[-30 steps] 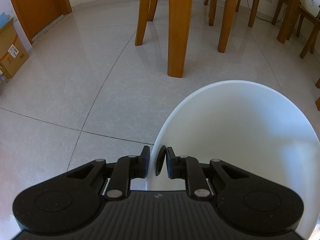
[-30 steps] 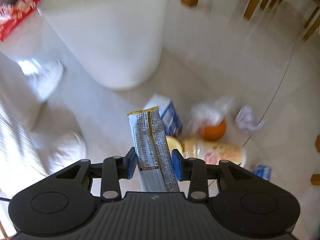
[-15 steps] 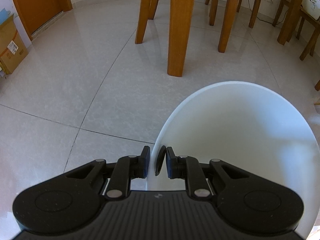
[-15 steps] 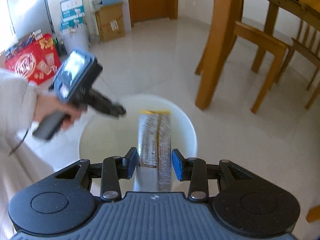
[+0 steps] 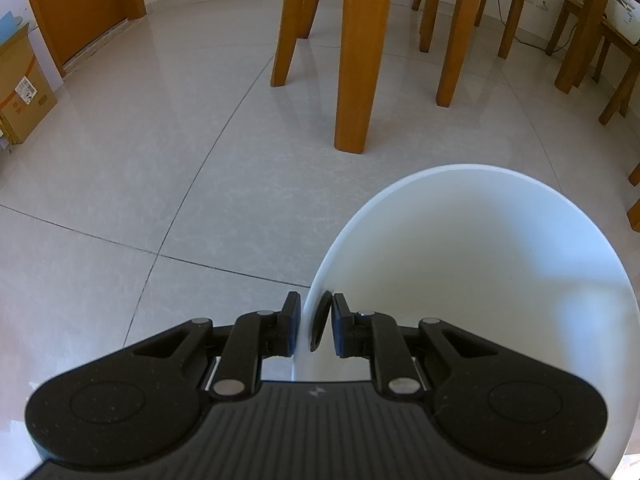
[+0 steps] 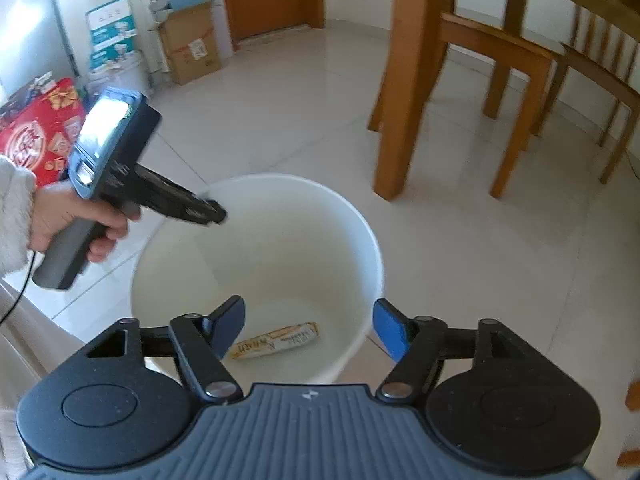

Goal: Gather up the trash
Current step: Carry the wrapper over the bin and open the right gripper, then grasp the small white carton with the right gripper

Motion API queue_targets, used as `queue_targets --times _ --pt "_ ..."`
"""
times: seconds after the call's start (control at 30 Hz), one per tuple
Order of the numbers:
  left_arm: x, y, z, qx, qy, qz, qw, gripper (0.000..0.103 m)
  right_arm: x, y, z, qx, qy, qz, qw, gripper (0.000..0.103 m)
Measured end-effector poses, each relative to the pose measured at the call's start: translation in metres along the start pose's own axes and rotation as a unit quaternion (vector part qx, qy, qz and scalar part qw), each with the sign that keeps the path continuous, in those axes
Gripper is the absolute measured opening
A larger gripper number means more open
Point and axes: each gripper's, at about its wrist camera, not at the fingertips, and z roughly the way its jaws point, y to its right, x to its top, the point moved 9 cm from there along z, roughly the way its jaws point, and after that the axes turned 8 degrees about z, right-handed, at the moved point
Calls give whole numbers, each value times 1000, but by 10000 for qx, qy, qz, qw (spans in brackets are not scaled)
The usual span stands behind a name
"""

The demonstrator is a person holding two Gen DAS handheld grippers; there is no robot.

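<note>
White plastic fills both views: my left gripper (image 5: 314,330) stays clamped on the rim of the bin (image 5: 480,280), as it was half a second ago. My right gripper (image 6: 309,330), which then pinched the snack wrapper (image 6: 276,345), now stands wide open, and the wrapper lies flat on the bin's bottom. Only the right view shows the wrapper and my hand (image 6: 76,224); the left shows just rim, floor tiles (image 5: 160,160) and table legs (image 5: 356,60).
</note>
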Motion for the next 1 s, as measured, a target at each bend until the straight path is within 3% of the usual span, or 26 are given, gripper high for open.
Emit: queue_targets --times 0.27,0.67,1.0 --pt "0 1 -1 7 -6 -37 10000 15 -62 33 4 -485 -63 341 9982 84" --pt "-1 1 -2 14 -18 -76 10000 15 -183 57 103 -1373 -620 435 9876 84" --pt "-1 -2 -2 -22 -17 -101 9999 15 -213 72 161 -2269 -735 469 9700 79"
